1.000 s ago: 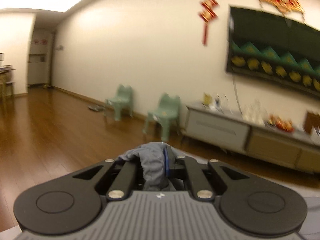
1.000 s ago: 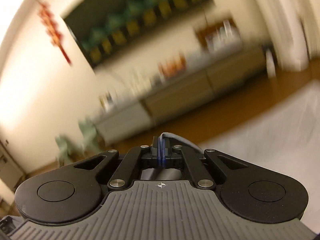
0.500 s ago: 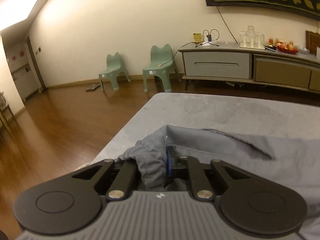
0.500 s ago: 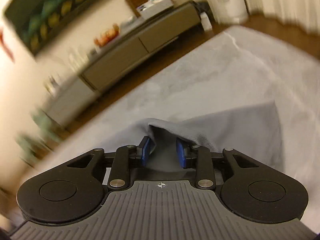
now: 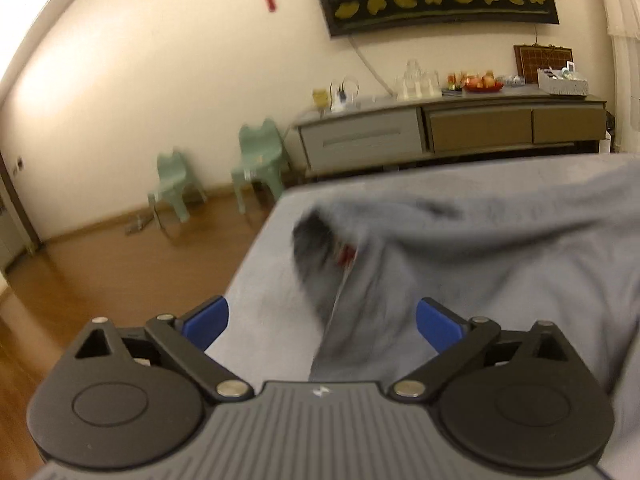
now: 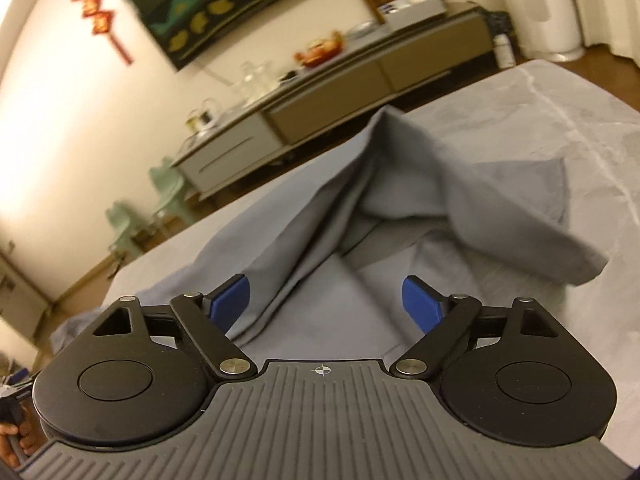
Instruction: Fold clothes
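A grey-blue garment [image 5: 460, 264] lies rumpled on a pale grey table [image 5: 276, 256]; its collar opening with a red tag faces the left wrist view. My left gripper [image 5: 322, 322] is open just above the cloth, nothing held between the blue pads [image 5: 206, 318]. In the right wrist view the same garment [image 6: 400, 208] is bunched into loose raised folds. My right gripper [image 6: 326, 302] is open over it, its blue pads [image 6: 420, 304] spread wide and holding nothing.
The table's left edge [image 5: 248, 264] drops to a wooden floor [image 5: 120, 280]. Two green child chairs [image 5: 260, 160] and a long sideboard [image 5: 460, 128] with glassware and fruit stand at the far wall. A bare part of the table [image 6: 560, 132] lies right of the garment.
Both grippers held the garment raised a second ago, then lowered it onto the table. The right opened half a second ago; the left has now opened too, and the cloth lies loose.
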Tool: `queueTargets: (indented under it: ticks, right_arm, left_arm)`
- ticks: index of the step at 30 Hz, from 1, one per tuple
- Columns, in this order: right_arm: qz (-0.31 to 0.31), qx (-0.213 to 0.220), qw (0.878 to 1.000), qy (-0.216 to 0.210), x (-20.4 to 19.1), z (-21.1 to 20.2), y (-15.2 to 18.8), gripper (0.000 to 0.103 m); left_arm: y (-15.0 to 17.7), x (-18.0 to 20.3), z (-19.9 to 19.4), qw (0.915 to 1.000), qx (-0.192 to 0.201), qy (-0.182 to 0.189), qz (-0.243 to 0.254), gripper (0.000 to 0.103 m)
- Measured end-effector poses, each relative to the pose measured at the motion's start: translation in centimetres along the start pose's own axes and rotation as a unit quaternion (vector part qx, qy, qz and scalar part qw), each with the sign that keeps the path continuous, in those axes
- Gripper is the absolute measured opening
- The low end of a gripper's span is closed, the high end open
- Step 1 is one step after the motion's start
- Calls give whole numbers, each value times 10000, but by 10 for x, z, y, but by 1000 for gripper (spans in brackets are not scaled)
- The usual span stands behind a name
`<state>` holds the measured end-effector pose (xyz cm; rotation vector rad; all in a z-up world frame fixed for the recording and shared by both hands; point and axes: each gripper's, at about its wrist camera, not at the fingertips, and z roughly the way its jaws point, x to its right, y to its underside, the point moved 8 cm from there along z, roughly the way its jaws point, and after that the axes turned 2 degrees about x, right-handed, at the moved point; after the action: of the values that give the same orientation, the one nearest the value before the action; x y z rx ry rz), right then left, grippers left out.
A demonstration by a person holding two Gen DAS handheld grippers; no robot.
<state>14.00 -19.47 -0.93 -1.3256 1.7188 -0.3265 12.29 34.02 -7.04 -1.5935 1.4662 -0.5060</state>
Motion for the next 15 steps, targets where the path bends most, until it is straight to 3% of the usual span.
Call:
queueTargets:
  ticks: [3, 6, 12, 15]
  right_arm:
    - [-95, -135, 9999, -25, -1, -6, 15, 87]
    - [57, -334, 9993, -138, 6, -10, 29, 87]
    - [1159, -1106, 9817, -1025, 20, -12, 69, 87]
    - [1438, -1355, 9741, -1097, 25, -12, 86, 87]
  left_arm:
    - [33, -18, -19, 9980, -306, 157, -525, 103]
    - [53, -24, -36, 9898, -493, 612, -1186, 103]
    - [81, -1, -45, 9618, -1135, 1433, -2040, 103]
    - [89, 19, -37, 9465, -1478, 1704, -2308, 103]
